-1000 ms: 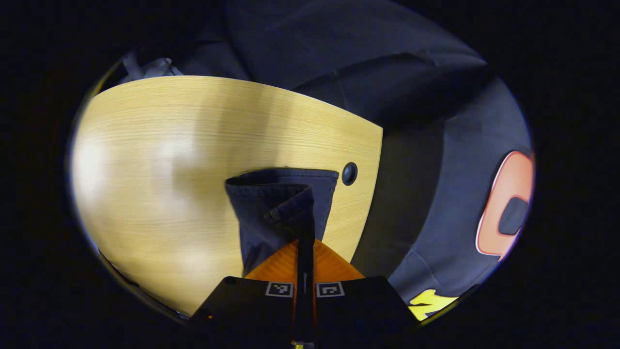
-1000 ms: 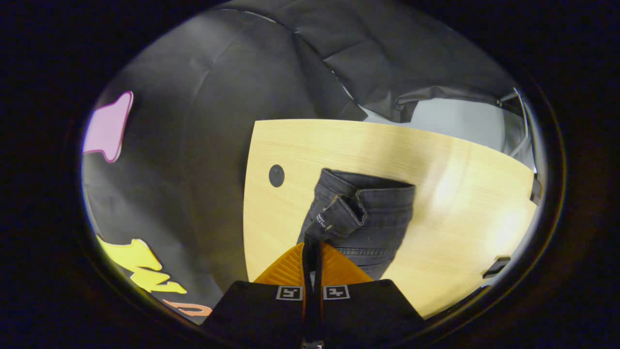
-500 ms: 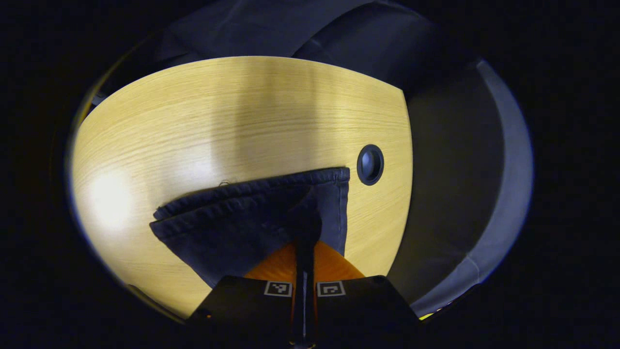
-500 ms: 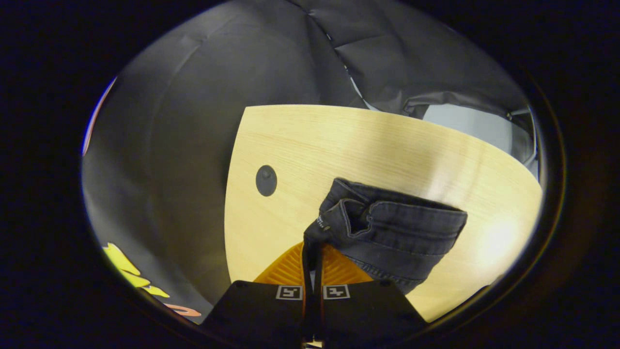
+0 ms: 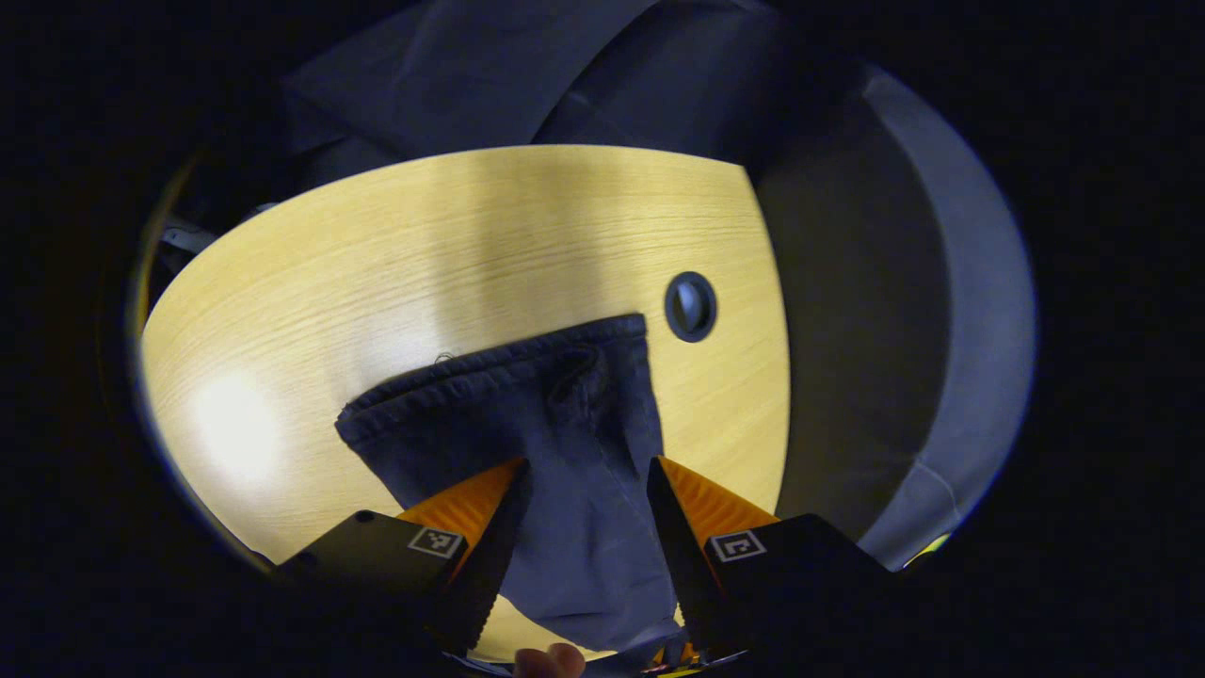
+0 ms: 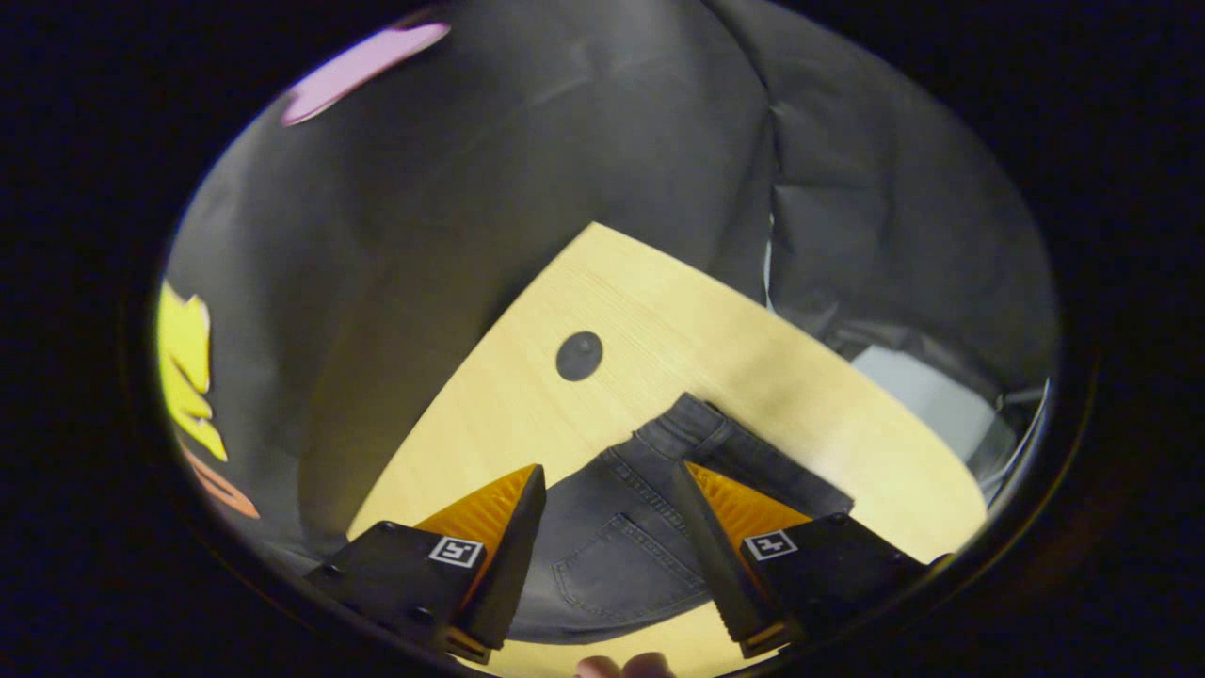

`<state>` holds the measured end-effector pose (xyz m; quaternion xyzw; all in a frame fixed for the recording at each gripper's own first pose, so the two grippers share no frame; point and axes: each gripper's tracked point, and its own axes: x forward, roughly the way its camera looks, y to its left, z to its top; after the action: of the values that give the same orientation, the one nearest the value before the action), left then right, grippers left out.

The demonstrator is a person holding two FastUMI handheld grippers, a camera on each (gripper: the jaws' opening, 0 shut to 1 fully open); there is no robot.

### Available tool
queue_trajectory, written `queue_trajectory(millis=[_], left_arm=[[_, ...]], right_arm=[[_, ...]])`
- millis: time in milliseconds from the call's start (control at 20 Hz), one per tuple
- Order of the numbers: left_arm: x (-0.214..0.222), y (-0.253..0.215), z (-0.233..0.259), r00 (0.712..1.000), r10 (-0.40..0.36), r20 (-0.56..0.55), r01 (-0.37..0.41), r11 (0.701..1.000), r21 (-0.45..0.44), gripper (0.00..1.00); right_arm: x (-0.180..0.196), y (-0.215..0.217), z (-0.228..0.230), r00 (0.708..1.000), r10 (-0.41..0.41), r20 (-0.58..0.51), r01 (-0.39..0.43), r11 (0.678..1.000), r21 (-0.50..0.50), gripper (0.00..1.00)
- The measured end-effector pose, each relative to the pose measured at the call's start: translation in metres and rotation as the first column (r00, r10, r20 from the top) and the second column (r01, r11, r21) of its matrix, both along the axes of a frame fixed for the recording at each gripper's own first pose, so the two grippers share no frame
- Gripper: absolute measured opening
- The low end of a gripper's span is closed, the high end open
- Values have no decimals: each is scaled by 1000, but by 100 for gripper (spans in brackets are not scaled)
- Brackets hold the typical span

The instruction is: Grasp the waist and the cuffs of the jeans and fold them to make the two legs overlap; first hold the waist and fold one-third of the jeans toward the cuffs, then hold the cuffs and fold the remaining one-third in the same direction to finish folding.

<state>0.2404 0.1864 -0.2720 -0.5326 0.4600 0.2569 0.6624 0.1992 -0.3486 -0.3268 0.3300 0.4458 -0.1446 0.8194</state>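
Both grippers' fingers stand apart, the left gripper (image 5: 584,471) over the hem and the right gripper (image 6: 607,476) over the waist of the dark denim jeans (image 5: 527,424) lying on the pale wooden bench (image 5: 377,254), near its round black grommet (image 5: 690,306).

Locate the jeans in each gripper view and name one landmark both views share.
Left gripper view: the jeans lie low in the middle on the wooden table, cuff hems farthest from the camera, running down between the open left gripper.
Right gripper view: the jeans lie bottom centre, back pocket up, between the open right gripper.
Shared landmark: the round dark grommet in the tabletop.
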Motion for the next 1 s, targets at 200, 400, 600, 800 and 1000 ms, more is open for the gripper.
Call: queue_trajectory(millis=[200,400,600,800,1000], left_arm=[[-4,-2,89,949,-279,146,216,914,344,80],[-23,-15,180,839,-512,186,230,642,732,80],[-67,-62,220,759,-610,230,129,487,864,82],[-116,-125,235,684,-691,234,102,408,907,86],[-152,-160,220,667,-725,172,137,346,928,97]], right_arm=[[-34,13,55,972,166,169,-130,970,-207,91],[-86,32,97,916,281,285,-158,907,-390,91],[-152,44,92,894,376,243,-191,812,-551,91],[-193,49,98,867,425,259,-195,769,-608,87],[-200,35,64,902,342,263,-176,848,-499,98]])
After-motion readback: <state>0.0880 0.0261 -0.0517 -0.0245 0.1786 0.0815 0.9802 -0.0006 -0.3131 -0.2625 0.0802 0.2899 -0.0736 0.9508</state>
